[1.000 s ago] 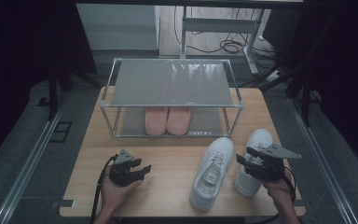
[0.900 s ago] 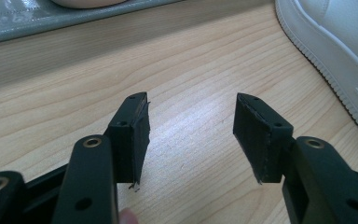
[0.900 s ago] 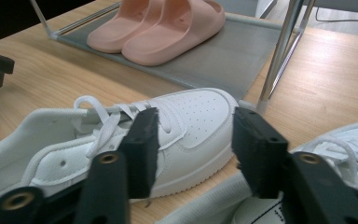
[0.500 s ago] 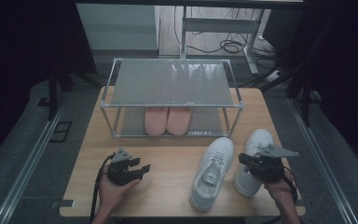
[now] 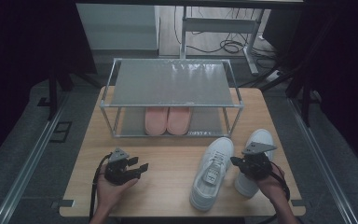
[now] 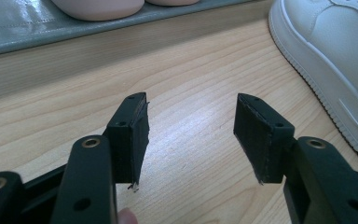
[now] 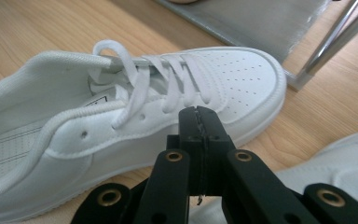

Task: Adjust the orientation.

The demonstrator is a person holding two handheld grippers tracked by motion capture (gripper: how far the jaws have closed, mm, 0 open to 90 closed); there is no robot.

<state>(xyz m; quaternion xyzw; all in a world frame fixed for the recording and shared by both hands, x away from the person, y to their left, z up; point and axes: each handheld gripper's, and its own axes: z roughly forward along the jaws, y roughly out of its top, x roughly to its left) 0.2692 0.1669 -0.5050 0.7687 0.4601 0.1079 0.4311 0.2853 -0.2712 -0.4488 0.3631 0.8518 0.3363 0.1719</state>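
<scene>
Beside the left sneaker (image 7: 135, 126), the right gripper (image 7: 199, 122) had just closed empty, pads together, presumably lining up a grasp; the left gripper (image 6: 191, 135) waited open over the tabletop (image 6: 191, 70).

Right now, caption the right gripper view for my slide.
Right gripper, jaws shut and empty, before the laced white sneaker.

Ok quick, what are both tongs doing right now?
Left tongs: open, empty.
Right tongs: have just closed, shut on nothing, beside the sneaker.

High view overhead facing forward, gripper views close, sharing white sneaker (image 5: 212, 172)
</scene>
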